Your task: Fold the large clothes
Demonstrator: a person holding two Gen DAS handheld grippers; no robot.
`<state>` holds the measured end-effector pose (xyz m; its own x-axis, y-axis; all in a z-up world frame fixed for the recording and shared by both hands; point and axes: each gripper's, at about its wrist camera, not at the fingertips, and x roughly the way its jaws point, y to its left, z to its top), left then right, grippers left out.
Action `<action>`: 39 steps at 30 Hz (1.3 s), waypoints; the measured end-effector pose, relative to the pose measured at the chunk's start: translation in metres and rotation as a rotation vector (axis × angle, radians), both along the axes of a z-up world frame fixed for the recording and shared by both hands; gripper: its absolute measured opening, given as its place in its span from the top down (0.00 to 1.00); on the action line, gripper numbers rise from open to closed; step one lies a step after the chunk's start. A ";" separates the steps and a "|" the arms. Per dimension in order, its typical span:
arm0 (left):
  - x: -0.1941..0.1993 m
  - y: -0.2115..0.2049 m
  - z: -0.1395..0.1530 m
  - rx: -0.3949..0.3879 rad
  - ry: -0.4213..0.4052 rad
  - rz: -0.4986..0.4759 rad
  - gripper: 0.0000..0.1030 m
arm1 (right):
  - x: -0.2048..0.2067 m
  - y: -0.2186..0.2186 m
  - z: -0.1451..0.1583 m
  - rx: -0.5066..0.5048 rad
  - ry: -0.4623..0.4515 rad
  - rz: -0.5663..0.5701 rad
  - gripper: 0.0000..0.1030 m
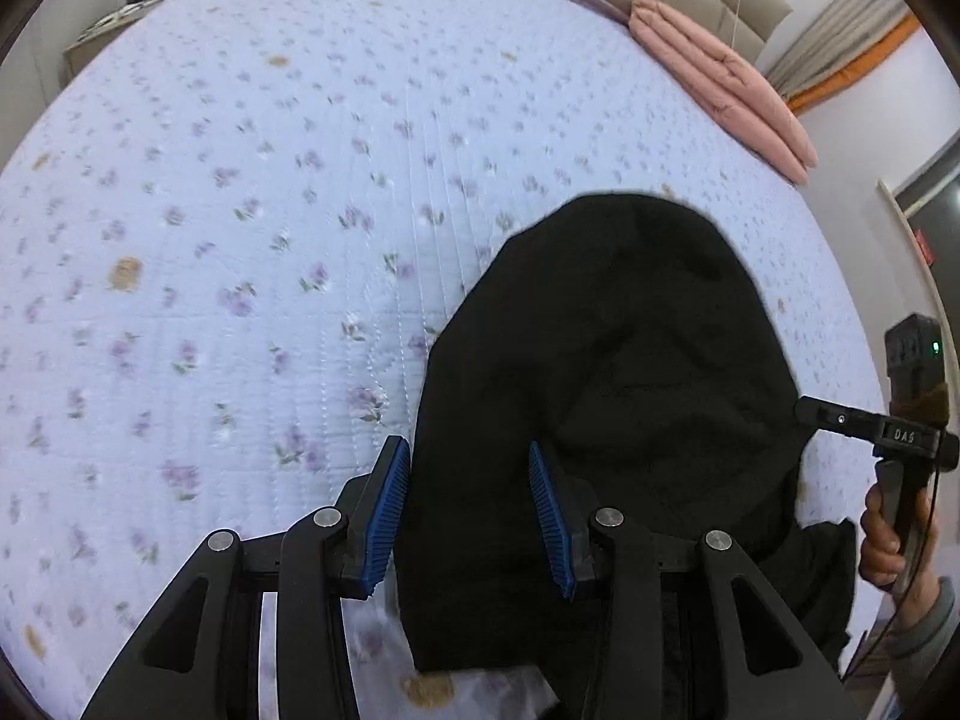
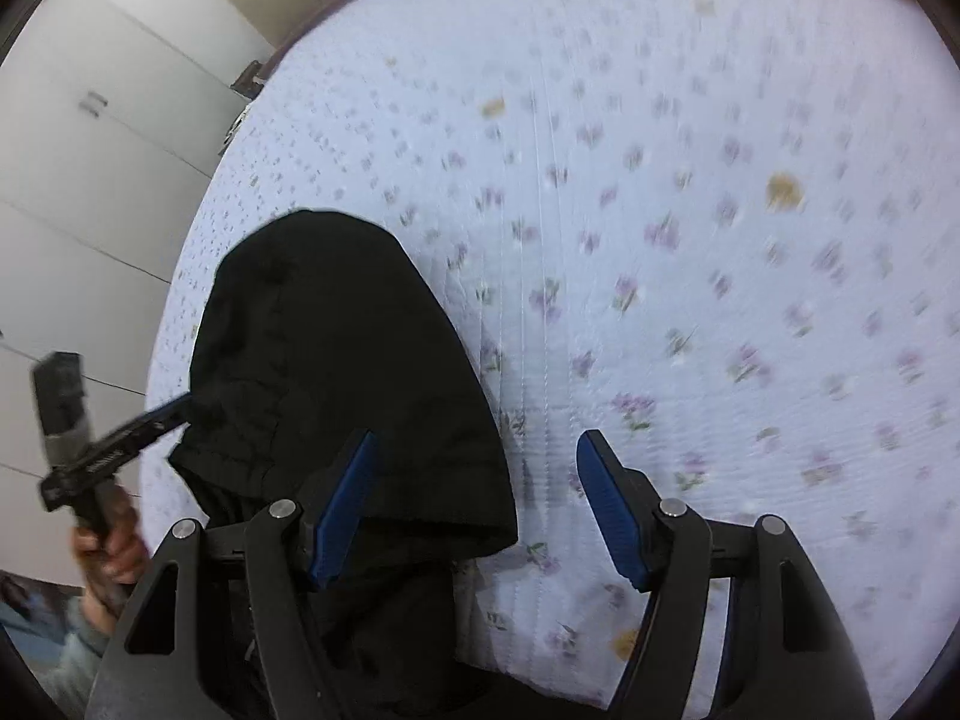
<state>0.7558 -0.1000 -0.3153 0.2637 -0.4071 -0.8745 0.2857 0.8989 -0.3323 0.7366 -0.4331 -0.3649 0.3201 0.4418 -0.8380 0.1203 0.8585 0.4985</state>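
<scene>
The black garment (image 1: pixel 606 396) is lying on the bed (image 1: pixel 240 240), near the edge closest to the person, with a rounded end reaching out across the pale quilted cover printed with small purple flowers and the rest trailing off under both cameras. It is looking like a narrowed, partly folded length, though the dark cloth is showing too little detail to say which part of the clothing this is. The left gripper (image 1: pixel 470 516) is hovering over the garment's left edge with its 2 blue-padded fingers spread apart, cloth showing in the gap but not pinched. The right gripper (image 2: pixel 477 507) is also standing spread, its left pad over the garment's right edge and its right pad over bare cover. Sitting at opposite edges like this is probably setting up a 2-point hold, so that the cloth can be lifted evenly and doubled over without twisting; neither gripper is gripping anything yet. A folded pink blanket (image 1: pixel 726 90) is lying well apart at the far side of the bed, clear of the working area. The only writing readable is "DAS", printed in white on the body of the right gripper as seen from the left wrist view; other markings are too blurred to read.
</scene>
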 end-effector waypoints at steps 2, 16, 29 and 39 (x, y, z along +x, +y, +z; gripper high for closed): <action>0.002 -0.001 -0.007 -0.037 0.014 -0.010 0.59 | 0.005 0.003 -0.012 0.047 0.020 0.017 0.30; -0.011 -0.011 0.014 0.015 -0.099 0.020 0.86 | 0.004 0.059 0.023 -0.031 -0.120 0.119 0.76; -0.184 0.008 0.157 0.071 -0.329 -0.039 0.89 | -0.193 0.114 0.168 -0.393 -0.452 0.152 0.83; -0.355 0.054 0.117 0.200 -0.062 -0.137 0.88 | -0.373 0.129 0.149 -0.783 -0.403 0.175 0.77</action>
